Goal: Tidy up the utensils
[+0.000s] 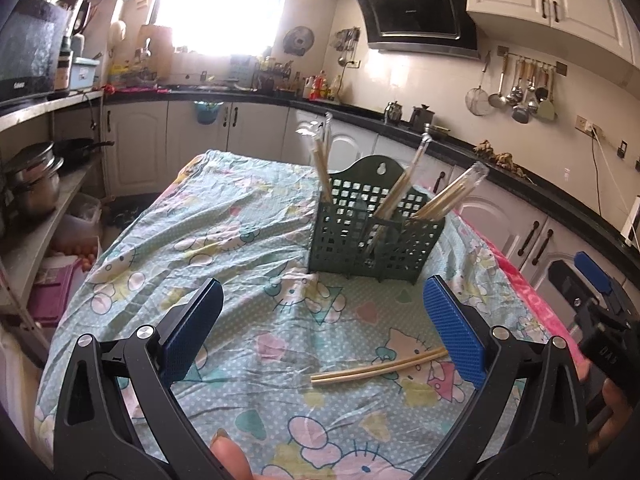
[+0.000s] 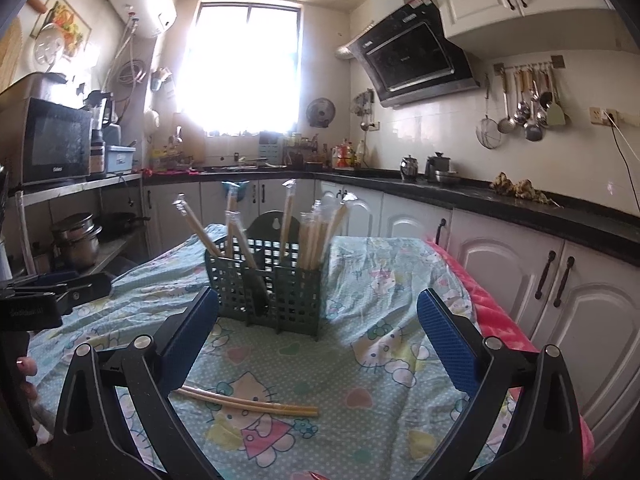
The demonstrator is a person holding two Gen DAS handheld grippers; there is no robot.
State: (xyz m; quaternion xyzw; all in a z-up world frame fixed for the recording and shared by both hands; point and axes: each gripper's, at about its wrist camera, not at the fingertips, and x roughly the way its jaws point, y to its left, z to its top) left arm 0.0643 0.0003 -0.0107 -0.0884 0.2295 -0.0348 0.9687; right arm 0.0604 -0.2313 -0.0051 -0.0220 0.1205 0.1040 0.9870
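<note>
A dark green slotted utensil holder (image 1: 376,236) stands on the table, also in the right wrist view (image 2: 268,288). Several wrapped chopstick pairs (image 1: 448,196) lean out of its compartments, and they show in the right wrist view too (image 2: 316,236). One loose pair of bare chopsticks (image 1: 376,368) lies flat on the cloth in front of the holder, seen also in the right wrist view (image 2: 248,400). My left gripper (image 1: 324,336) is open and empty above the cloth, the loose pair near its right finger. My right gripper (image 2: 318,336) is open and empty, the loose pair below and left of it.
The table wears a light blue cartoon-cat cloth (image 1: 240,240) with a pink cloth edge (image 2: 500,320) on the right. Kitchen counters and cabinets (image 2: 520,240) run behind and to the right. Shelves with pots (image 1: 36,184) stand at the left. The other gripper (image 1: 600,312) is at the far right.
</note>
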